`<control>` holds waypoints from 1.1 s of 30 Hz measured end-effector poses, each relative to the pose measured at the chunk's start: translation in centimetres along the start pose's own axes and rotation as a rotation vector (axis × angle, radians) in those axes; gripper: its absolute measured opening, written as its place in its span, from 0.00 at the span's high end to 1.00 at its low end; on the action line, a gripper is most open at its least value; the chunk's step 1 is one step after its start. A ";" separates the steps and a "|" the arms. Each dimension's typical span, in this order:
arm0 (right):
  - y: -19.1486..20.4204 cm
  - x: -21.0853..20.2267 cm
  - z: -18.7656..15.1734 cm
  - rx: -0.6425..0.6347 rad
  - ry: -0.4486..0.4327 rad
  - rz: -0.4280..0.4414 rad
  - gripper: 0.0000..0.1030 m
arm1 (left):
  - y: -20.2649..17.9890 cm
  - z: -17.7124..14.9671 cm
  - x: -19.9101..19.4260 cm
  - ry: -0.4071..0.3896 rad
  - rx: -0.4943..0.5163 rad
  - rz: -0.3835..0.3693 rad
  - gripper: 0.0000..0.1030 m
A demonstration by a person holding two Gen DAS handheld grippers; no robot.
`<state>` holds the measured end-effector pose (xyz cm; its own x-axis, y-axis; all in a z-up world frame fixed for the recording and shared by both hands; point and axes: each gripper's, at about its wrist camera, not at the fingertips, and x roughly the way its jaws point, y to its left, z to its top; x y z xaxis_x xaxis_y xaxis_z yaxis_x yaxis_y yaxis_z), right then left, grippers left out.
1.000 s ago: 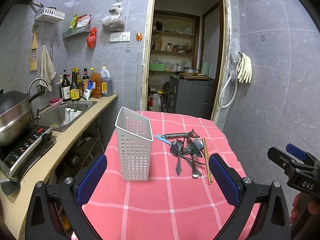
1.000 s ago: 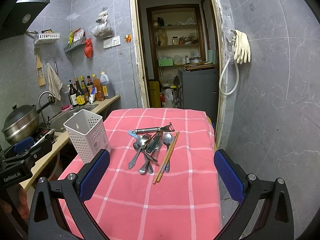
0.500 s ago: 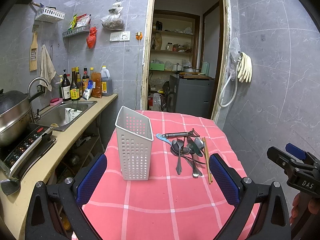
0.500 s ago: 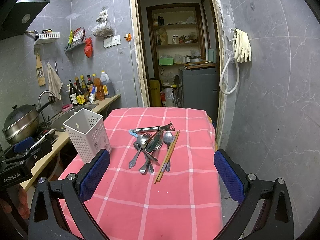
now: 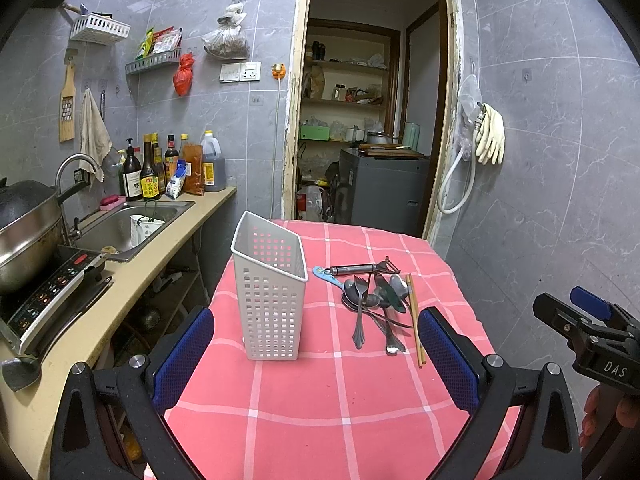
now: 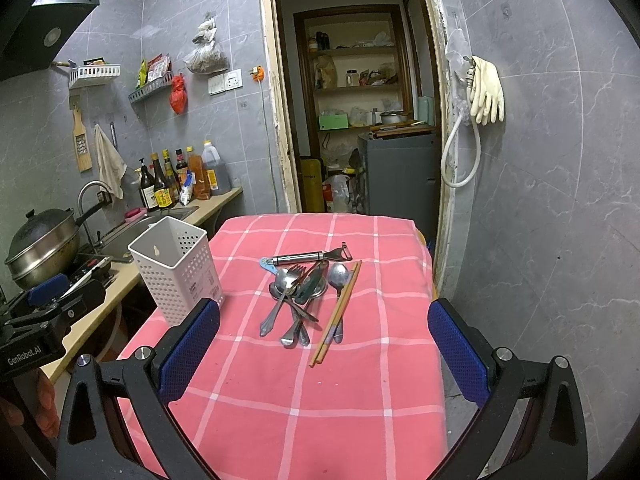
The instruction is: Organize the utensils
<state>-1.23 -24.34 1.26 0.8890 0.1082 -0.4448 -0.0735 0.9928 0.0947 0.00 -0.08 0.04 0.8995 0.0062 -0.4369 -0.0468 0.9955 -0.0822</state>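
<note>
Both grippers hover near the table's edge, the left gripper (image 5: 316, 356) and right gripper (image 6: 324, 354) spread wide, empty; utensils (image 6: 308, 288) lie heaped mid-cloth, white basket (image 6: 176, 268) left; best pinch the outermost chopsticks (image 6: 336, 312) first, low, square.

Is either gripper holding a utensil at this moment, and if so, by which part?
Nothing is held. Both the left gripper and right gripper have open, empty jaws.
</note>
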 end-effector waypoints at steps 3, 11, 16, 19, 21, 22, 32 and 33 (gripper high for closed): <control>0.0 0.0 0.0 0.000 0.000 0.000 0.01 | 0.0 0.0 0.0 0.001 0.000 0.000 0.01; 0.3 0.0 -0.3 0.000 0.005 0.002 0.01 | 0.0 0.0 0.0 0.002 0.001 0.001 0.01; 1.0 0.1 -0.8 -0.003 0.012 0.007 0.01 | -0.5 0.3 0.0 0.007 -0.003 0.005 0.01; 1.6 0.4 -1.3 -0.005 0.019 0.011 0.01 | -0.2 0.3 0.0 0.009 -0.004 0.006 0.01; 1.6 0.5 -1.2 -0.003 0.027 0.010 0.01 | 0.1 0.2 0.0 0.015 -0.009 0.004 0.01; 1.7 0.5 -1.3 -0.002 0.029 0.008 0.01 | 0.2 0.2 0.0 0.019 -0.012 0.003 0.01; 0.5 1.9 0.6 0.034 0.029 -0.019 0.01 | 1.5 2.5 2.0 0.062 0.008 -0.079 0.01; 0.4 2.1 0.9 0.039 0.027 -0.022 0.01 | 1.4 2.9 2.4 0.065 0.019 -0.089 0.01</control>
<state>1.02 -23.79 1.20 0.8775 0.0880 -0.4714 -0.0354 0.9922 0.1192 3.33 1.58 1.50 0.8699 -0.0876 -0.4854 0.0404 0.9934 -0.1069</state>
